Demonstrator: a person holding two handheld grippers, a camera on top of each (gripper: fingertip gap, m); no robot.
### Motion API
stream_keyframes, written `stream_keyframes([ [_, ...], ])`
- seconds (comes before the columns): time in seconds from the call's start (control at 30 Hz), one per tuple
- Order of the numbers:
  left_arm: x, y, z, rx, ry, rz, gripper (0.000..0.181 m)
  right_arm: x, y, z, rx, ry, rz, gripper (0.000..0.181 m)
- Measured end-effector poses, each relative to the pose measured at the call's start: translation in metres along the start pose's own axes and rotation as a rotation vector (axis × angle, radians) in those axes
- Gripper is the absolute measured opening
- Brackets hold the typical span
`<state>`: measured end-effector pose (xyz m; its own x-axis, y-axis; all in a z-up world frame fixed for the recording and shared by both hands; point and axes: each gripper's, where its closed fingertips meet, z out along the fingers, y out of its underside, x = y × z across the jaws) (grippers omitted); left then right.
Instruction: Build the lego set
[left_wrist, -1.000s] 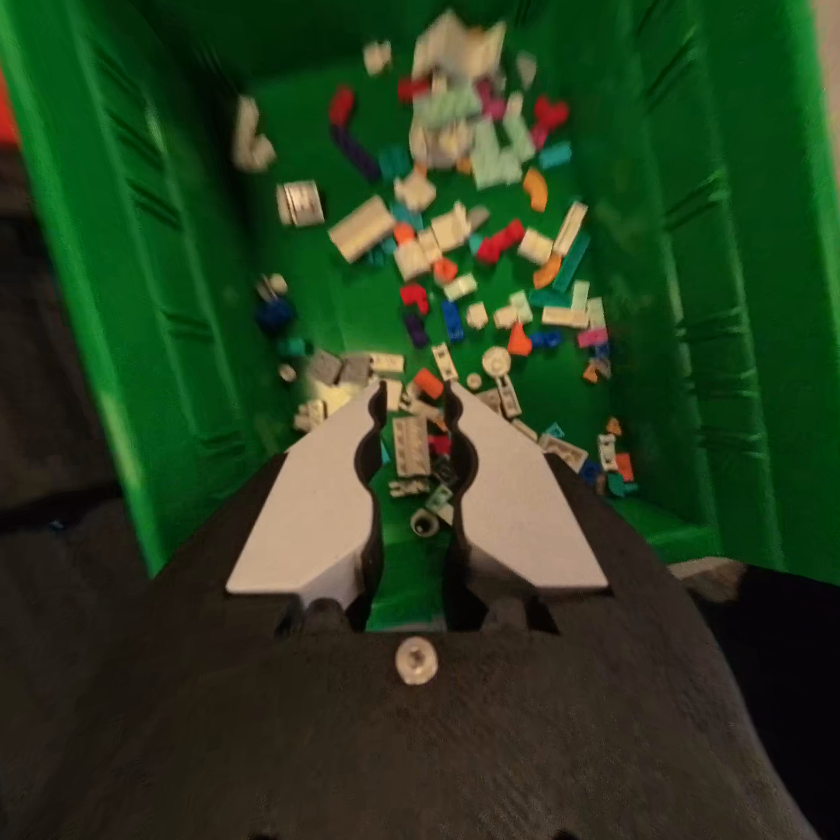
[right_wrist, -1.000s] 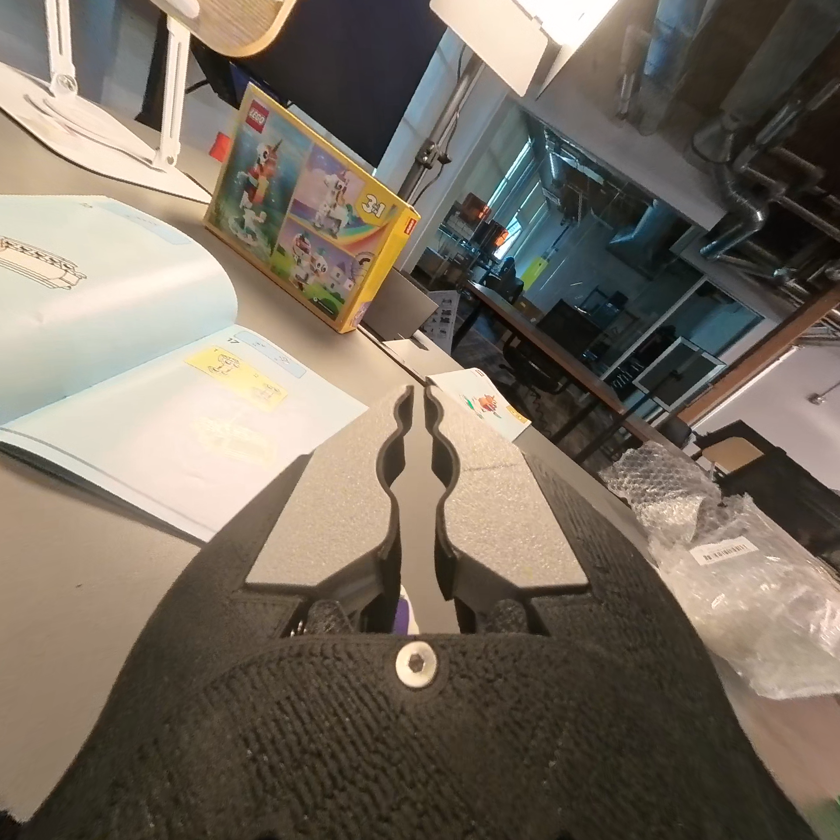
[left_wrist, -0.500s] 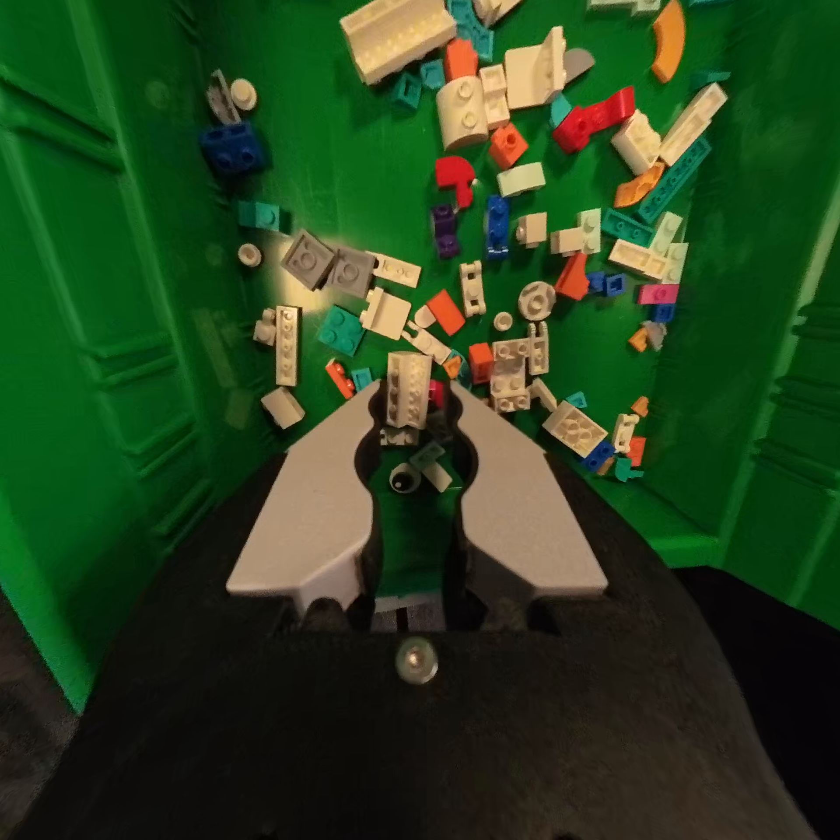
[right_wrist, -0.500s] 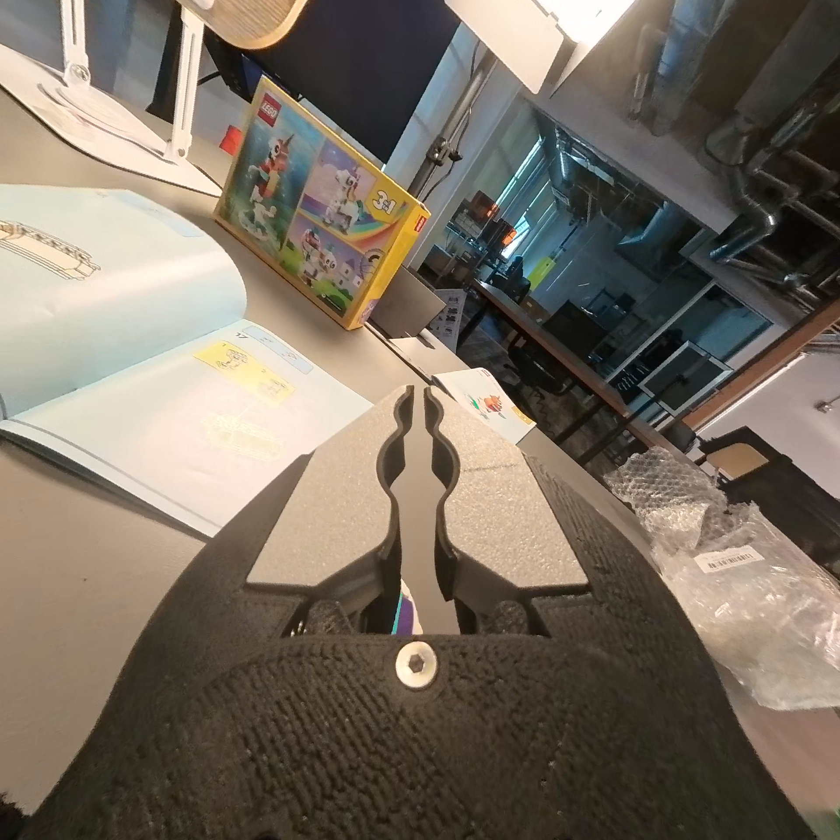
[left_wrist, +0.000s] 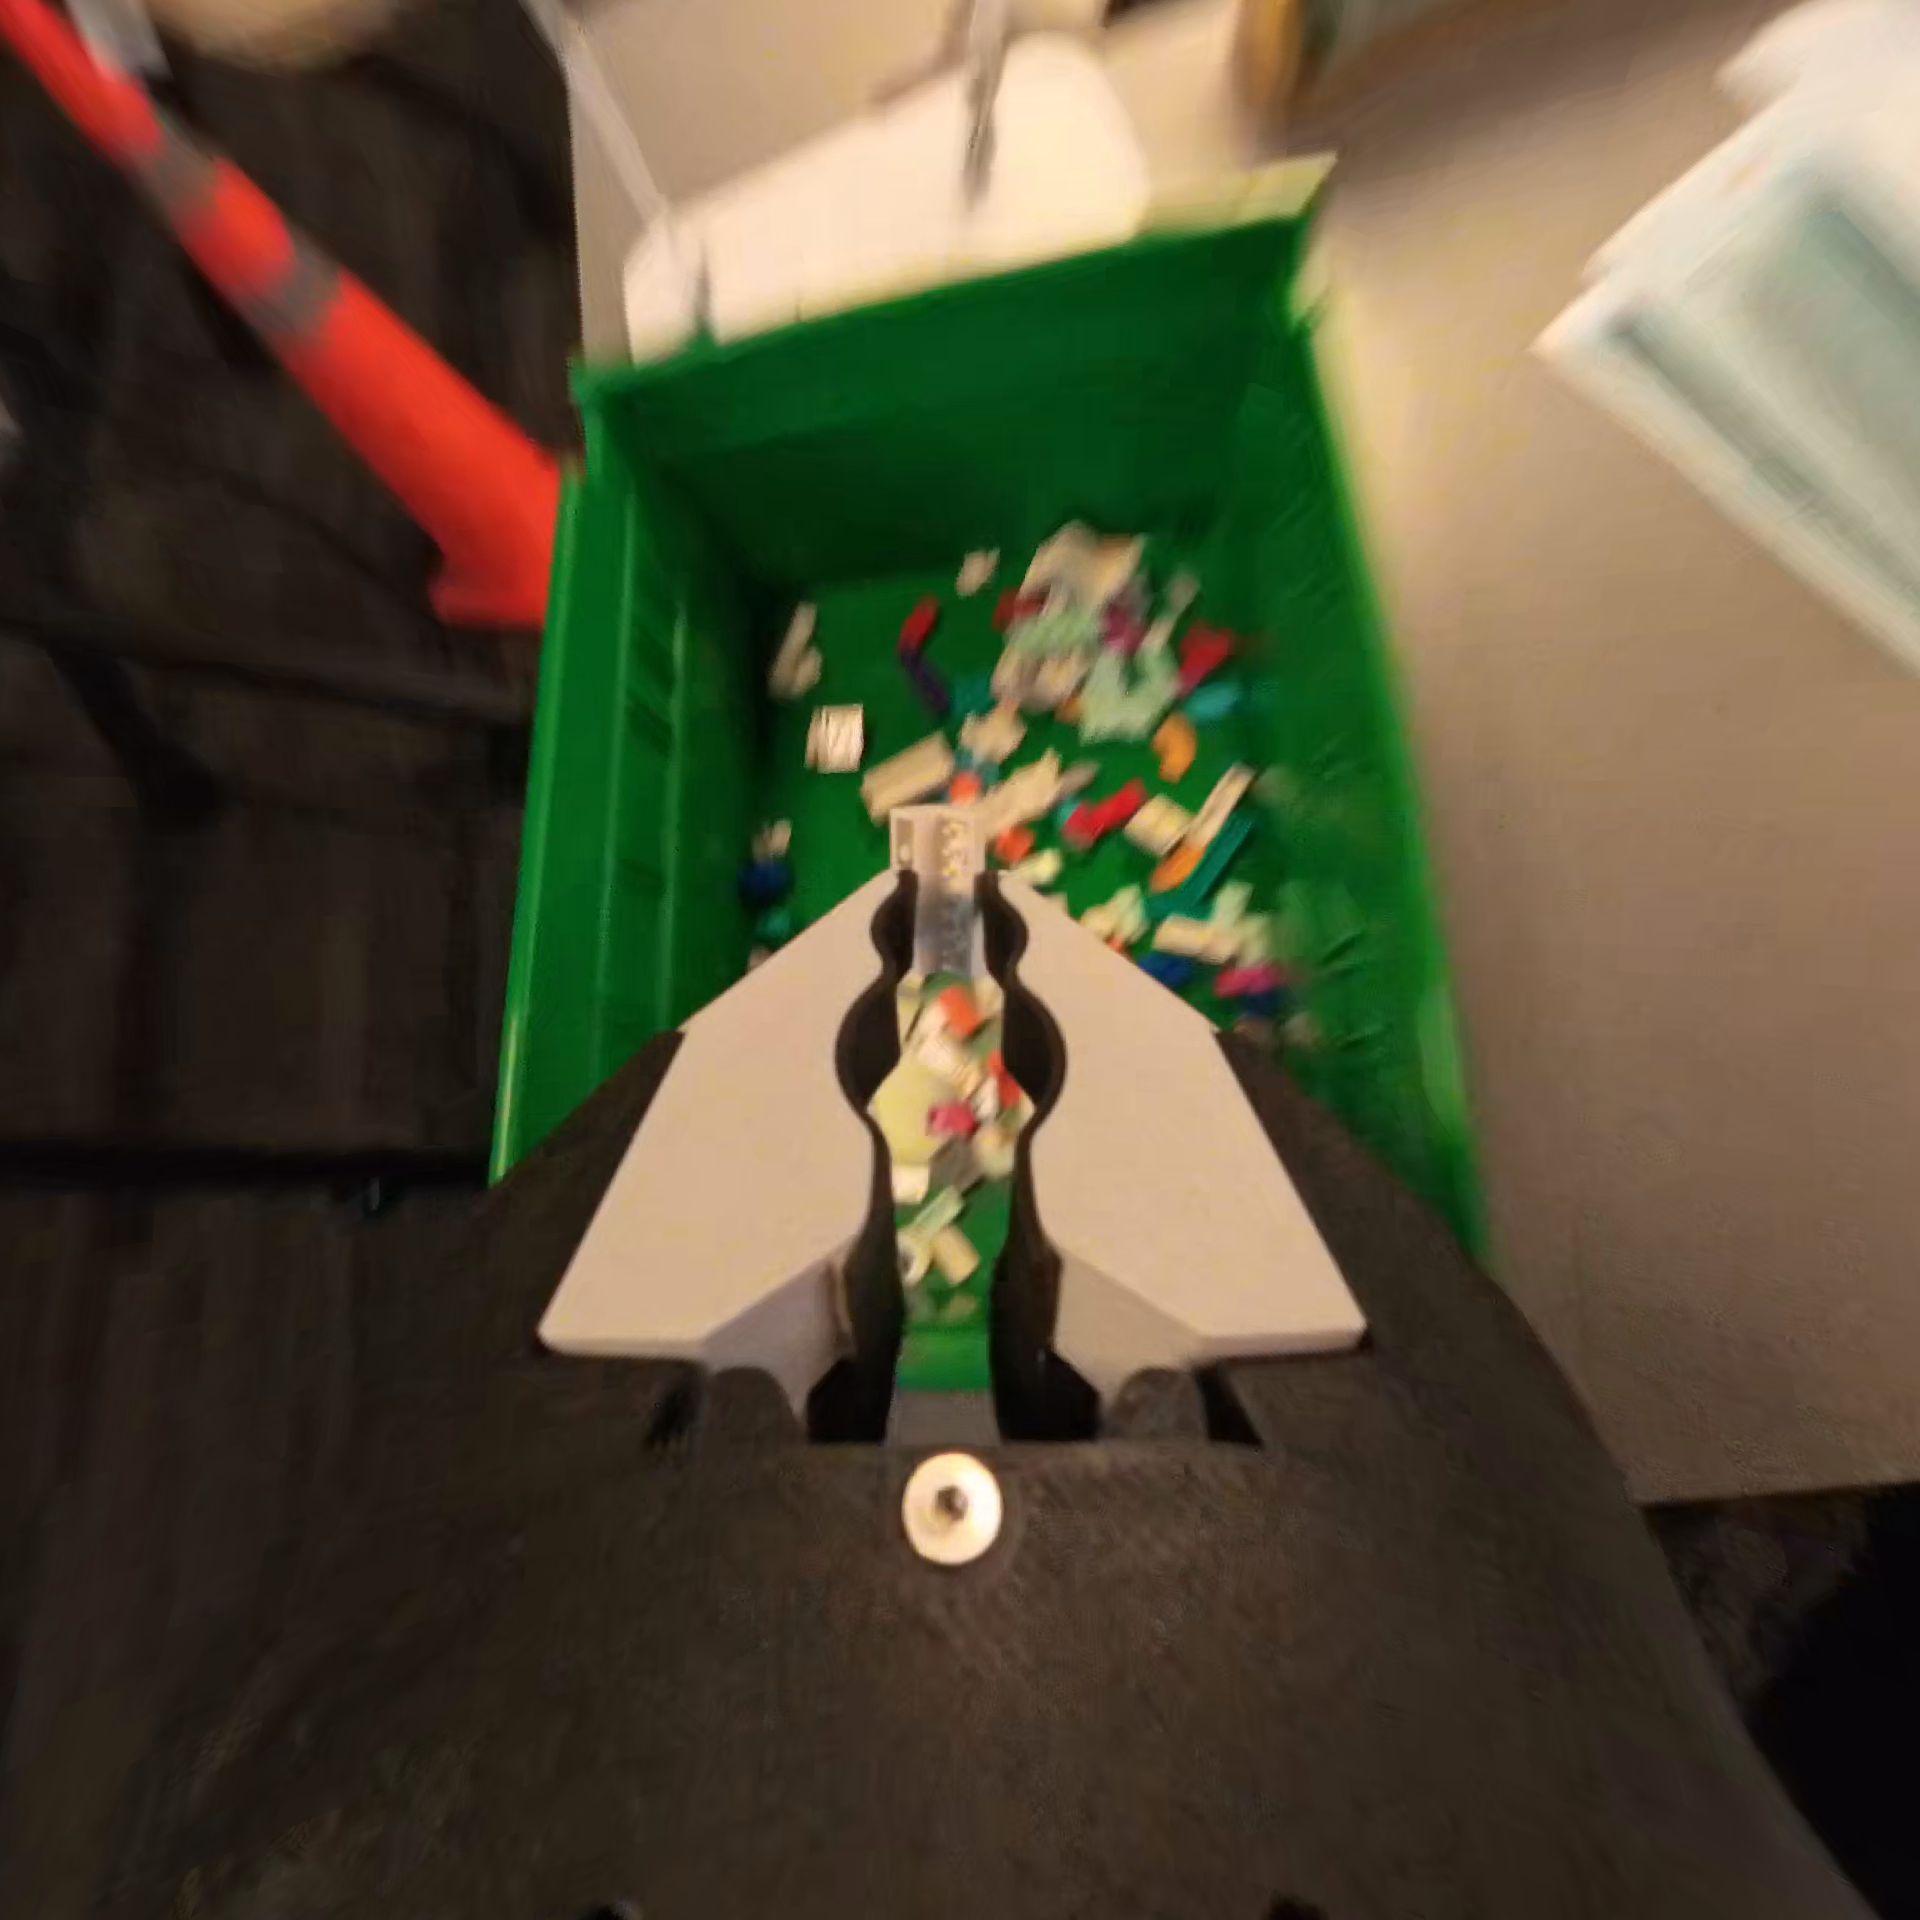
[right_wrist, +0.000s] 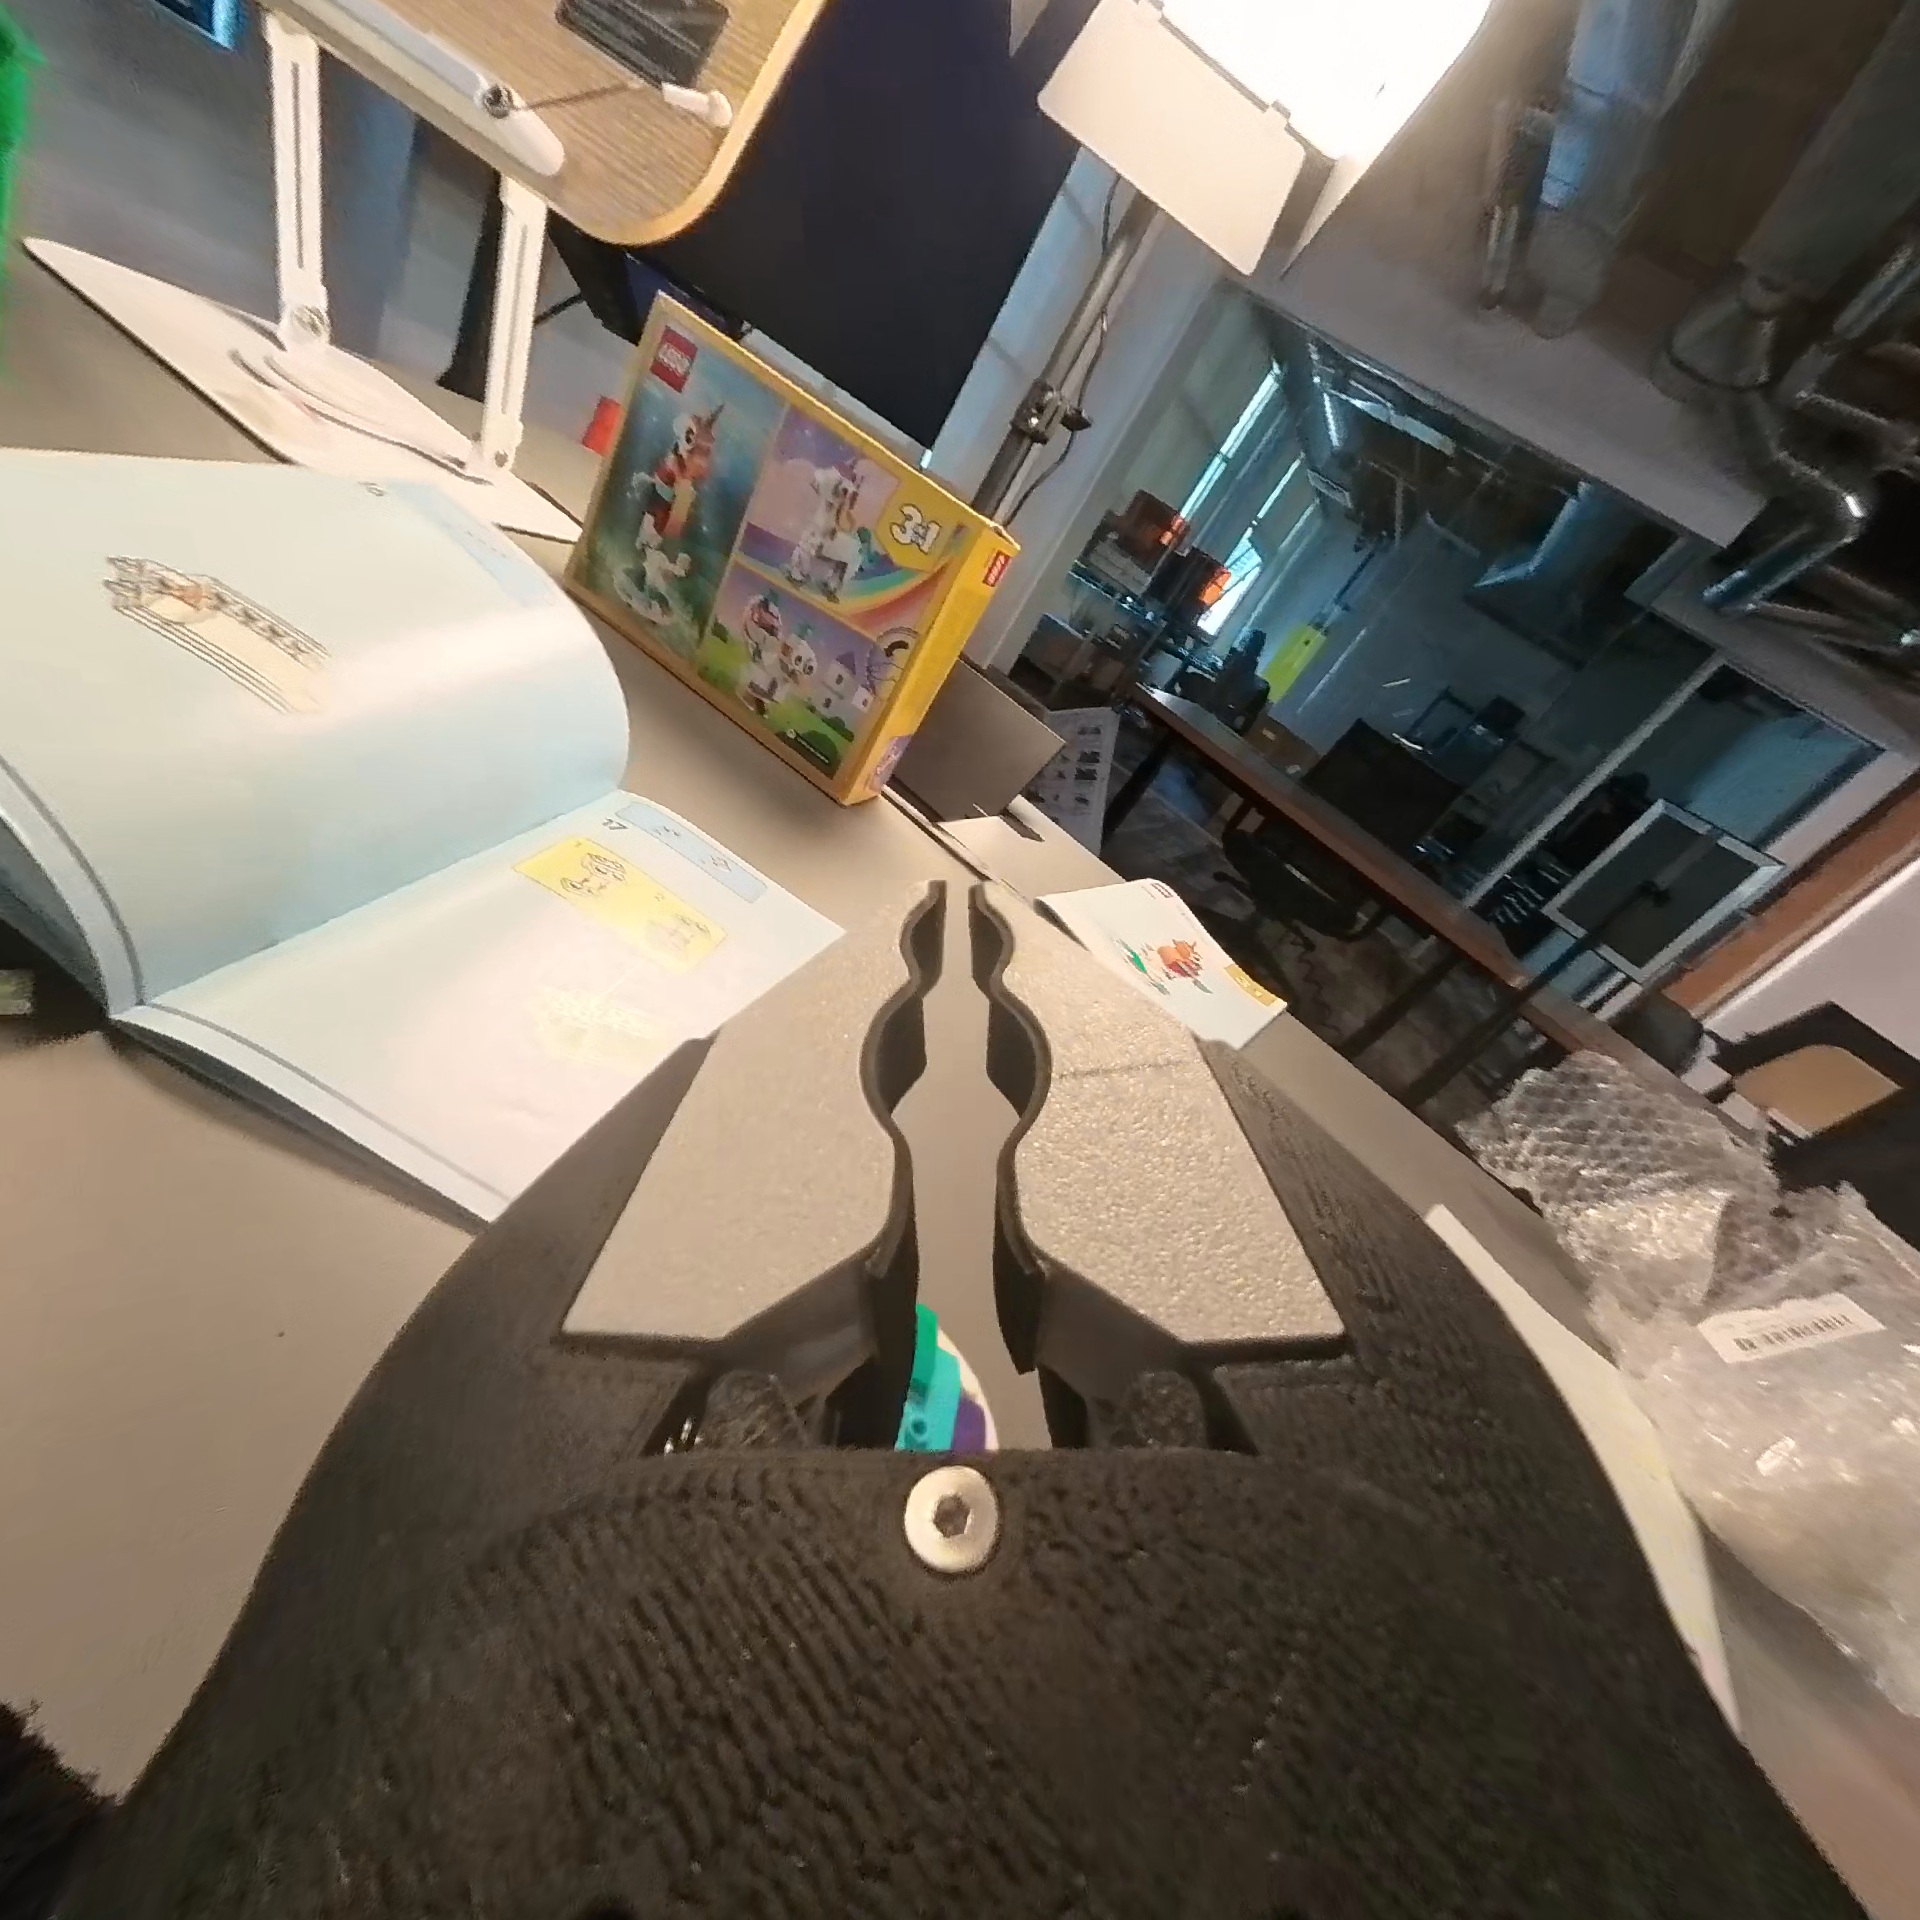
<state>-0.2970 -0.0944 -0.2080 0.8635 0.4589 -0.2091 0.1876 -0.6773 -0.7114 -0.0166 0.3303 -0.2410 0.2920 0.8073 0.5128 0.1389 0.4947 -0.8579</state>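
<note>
Left hand-held gripper (left_wrist: 940, 883) pinches a white plate (left_wrist: 938, 871) endwise: light, stiff, slippery. Right hand-held gripper (right_wrist: 948, 891) nearly clenched, seemingly empty.

The green bin (left_wrist: 623, 935) is open at the top, its walls closing in left, right and far, with loose lego pieces (left_wrist: 1091, 707) strewn over the floor, apparently thinner at the left. An orange cone (left_wrist: 395, 395) stands against its upper-left corner. In the right wrist view, bare tabletop (right_wrist: 260, 1247) lies lower left; the open instruction booklet (right_wrist: 364, 831), lego box (right_wrist: 790, 582) and bubble wrap (right_wrist: 1662, 1226) hem the rest.
</note>
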Motion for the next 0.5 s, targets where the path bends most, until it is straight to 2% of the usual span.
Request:
stream_keyframes([
  [0.03, 0.017, -0.02, -0.013, 0.107, 0.023, 0.023, 0.012, -0.002, -0.001, 0.0, 0.007, -0.015, 0.001, 0.002],
  [0.07, 0.04, -0.041, -0.027, 0.225, 0.086, 0.03, 0.012, -0.005, -0.002, 0.0, 0.014, -0.03, 0.001, 0.002],
  [0.13, 0.09, -0.073, -0.054, 0.426, 0.327, -0.041, 0.011, -0.01, -0.005, 0.0, 0.03, -0.059, -0.004, 0.002],
  [0.2, 0.121, -0.091, -0.077, 0.54, 0.564, -0.152, 0.011, -0.015, -0.008, -0.001, 0.049, -0.084, -0.007, 0.002],
  [0.33, 0.147, -0.11, -0.106, 0.632, 0.929, -0.371, 0.011, -0.019, -0.016, -0.004, 0.095, -0.114, 0.002, 0.002],
  [0.5, 0.164, -0.119, -0.114, 0.664, 1.09, -0.502, 0.011, -0.019, -0.026, -0.008, 0.154, -0.136, 0.056, 0.002],
])
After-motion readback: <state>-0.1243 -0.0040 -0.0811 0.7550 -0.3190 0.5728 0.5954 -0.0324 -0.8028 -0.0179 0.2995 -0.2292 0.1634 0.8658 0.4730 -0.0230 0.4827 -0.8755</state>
